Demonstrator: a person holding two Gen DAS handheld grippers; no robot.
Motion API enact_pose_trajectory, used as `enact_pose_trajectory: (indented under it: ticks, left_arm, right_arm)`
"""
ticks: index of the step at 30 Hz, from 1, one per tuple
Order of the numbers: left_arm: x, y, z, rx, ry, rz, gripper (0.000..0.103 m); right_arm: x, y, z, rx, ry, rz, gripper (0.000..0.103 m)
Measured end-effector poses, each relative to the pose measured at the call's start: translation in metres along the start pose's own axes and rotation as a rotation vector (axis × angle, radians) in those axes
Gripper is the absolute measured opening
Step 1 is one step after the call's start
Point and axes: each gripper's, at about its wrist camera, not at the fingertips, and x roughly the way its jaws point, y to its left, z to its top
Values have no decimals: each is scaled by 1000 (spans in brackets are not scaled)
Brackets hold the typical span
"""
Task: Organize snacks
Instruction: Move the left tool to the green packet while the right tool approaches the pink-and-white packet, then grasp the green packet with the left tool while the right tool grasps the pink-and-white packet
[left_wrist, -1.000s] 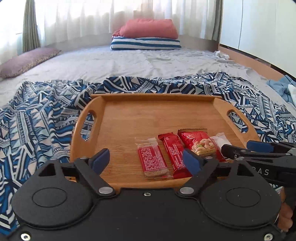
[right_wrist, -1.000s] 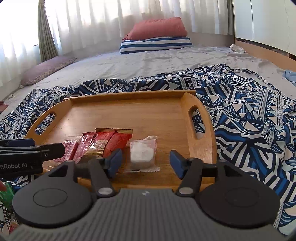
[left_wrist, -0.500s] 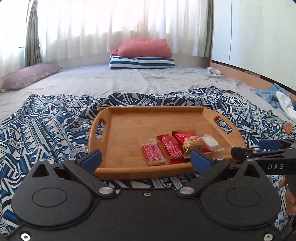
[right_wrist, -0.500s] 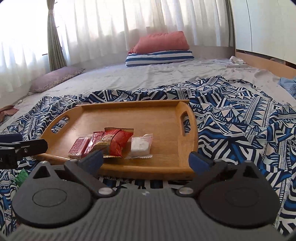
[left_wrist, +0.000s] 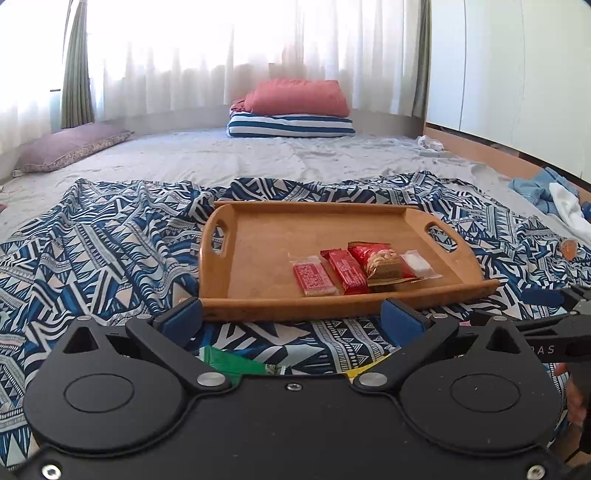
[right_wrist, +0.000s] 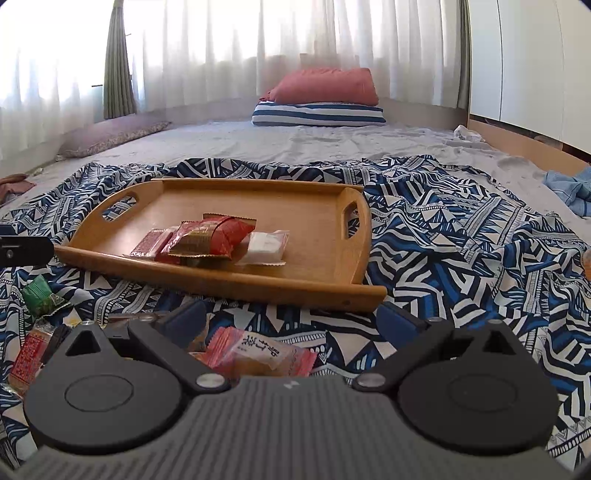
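- Comparing with a second before, both grippers were seen drawn back from the tray (left_wrist: 476, 288), four snacks (left_wrist: 347, 274) left aboard.
- Fingers (left_wrist: 400, 315) on the left gripper (left_wrist: 291, 317) and right gripper (right_wrist: 291, 319) were spread wide, empty; loose packets (right_wrist: 255, 354) remained to be fetched.

- Daylight floods through my curtains (left_wrist: 236, 55), blown out white.
- My bed (left_wrist: 258, 158) is evenly lit, shadows soft.
- Edges bend, corners go dark; focus stays sharp.

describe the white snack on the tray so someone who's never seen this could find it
On the patterned blue blanket sits a wooden tray holding a row of four packets. The white snack is at the row's right end, in clear wrapping; every other packet there is red.
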Motion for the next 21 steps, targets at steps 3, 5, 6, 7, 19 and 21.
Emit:
enact_pose_trajectory:
  ticks: [3,5,6,7,19,21]
  left_arm:
    - [-6,4,-4,0,-7,11,103]
    - [-8,5,-7,7,-11,26,103]
    - [-9,6,-10,11,-12,36,103]
    - [-9,6,-12,14,-10,43,103]
    - [0,4,-43,50,28,85,103]
    - [7,6,-45,47,43,100,103]
  right_arm:
    - [1,-2,-5,5,5,-9,103]
    - [2,-3,-8,10,10,-13,103]
    - [3,-3,-9,14,12,-15,103]
    - [4,-4,-10,17,13,-17,103]
    - [17,-8,-21,53,37,13,103]
    - [20,-11,-23,77,41,29,103]
